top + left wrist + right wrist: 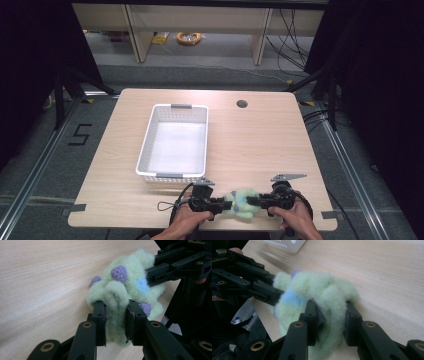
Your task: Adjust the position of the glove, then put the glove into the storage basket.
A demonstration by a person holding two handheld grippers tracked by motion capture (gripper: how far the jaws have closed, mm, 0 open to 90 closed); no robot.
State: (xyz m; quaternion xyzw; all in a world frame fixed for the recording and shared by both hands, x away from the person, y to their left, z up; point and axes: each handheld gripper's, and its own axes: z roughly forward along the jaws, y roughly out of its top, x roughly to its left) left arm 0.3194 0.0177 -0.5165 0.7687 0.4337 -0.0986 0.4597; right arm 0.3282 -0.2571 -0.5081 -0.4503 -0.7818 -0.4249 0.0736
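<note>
A pale wooden worktop (260, 145) is seen from above. At its near edge, a little right of centre, lies a fuzzy green toy (241, 202) with purple bumps and a light blue patch. A person's two hands come in from the near side, each holding a black gripper.

The left gripper (220, 203) points right at the toy's left side. In the left gripper view, the left gripper (115, 321) has its jaws closed in on a fold of green fluff, the pads pressing into it from both sides. The toy (125, 287) rests on the wood, and the other gripper bites it from the far right.

The right gripper (252, 201) points left at the toy's right side. In the right gripper view, the right gripper (332, 321) has its jaws squeezed onto a thick roll of the toy (312, 297), which bulges between the pads. So both grippers hold the same toy from opposite ends.

A white basket (148, 145) with perforated walls stands on the worktop, far left of the toy and well apart from it. A small round hole (242, 104) sits near the worktop's far edge.
</note>
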